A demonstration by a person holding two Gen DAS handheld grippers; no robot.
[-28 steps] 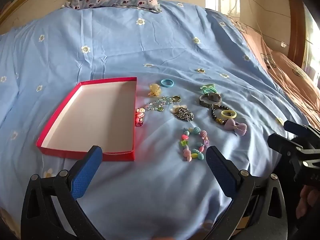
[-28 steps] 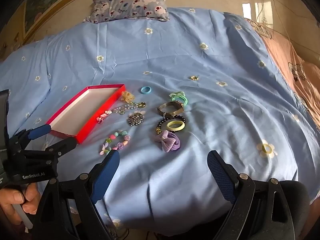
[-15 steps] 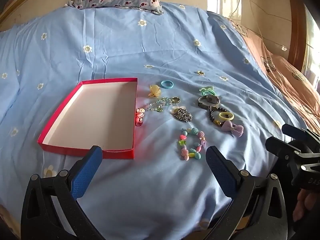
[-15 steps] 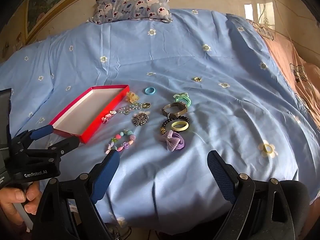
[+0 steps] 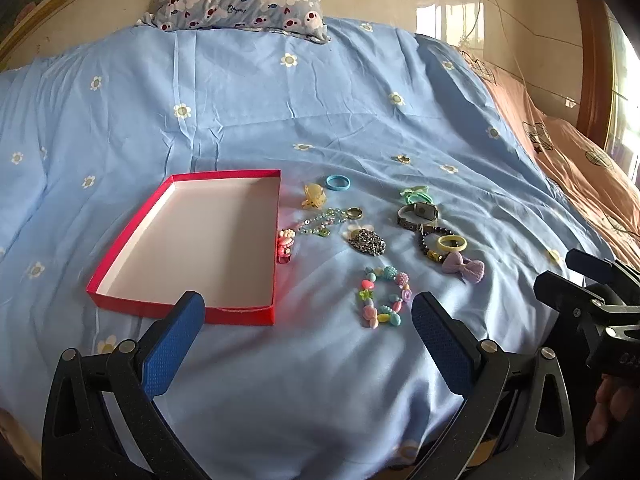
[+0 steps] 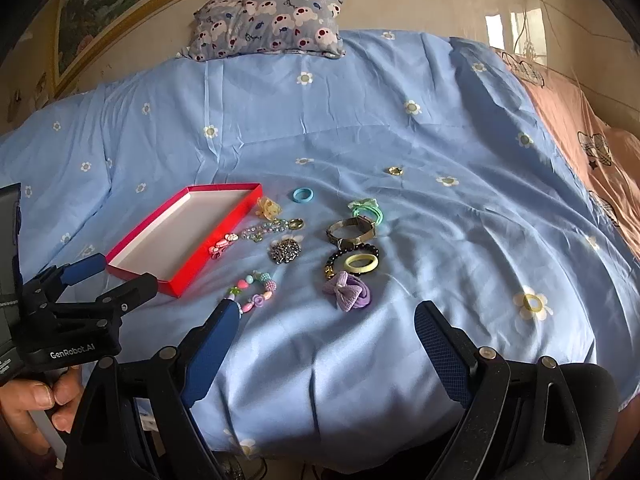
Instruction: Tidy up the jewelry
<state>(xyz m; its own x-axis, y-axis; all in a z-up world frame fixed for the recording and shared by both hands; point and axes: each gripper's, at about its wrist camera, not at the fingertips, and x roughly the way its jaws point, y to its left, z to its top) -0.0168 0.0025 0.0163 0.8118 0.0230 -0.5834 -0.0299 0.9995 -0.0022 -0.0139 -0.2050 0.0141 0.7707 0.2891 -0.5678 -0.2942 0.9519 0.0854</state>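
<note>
Nothing has gone into the red box (image 5: 188,240) yet: it lies empty on the blue bedsheet (image 5: 280,112), and all the jewelry is spread just beside its right edge. Both pairs of tongs hang above the near edge of the bed, the left tongs (image 5: 306,324) and the right tongs (image 6: 324,340) each standing wide apart with nothing between the pads. The step in hand looks like choosing and reaching for a first piece. The pastel bead bracelet (image 5: 384,296) lies nearest the left tongs and clear of its neighbours, so it seems the sensible first pick; come down over one side of the loop so that one pad goes inside the ring and one outside, and close on the beads rather than on the cloth. The sheet is soft and wrinkled, so pressing too deep would likely pinch fabric along with the beads. The purple bow (image 6: 347,291) sits nearest the right tongs and is soft enough to squeeze across its middle. The black bead bracelet (image 6: 340,254), yellow ring (image 6: 361,263) and watch (image 6: 351,229) crowd one another, touching or overlapping, so they are better left until the loose pieces are gone. The small gold ring (image 6: 394,171) lies well apart, farther up the bed.
</note>
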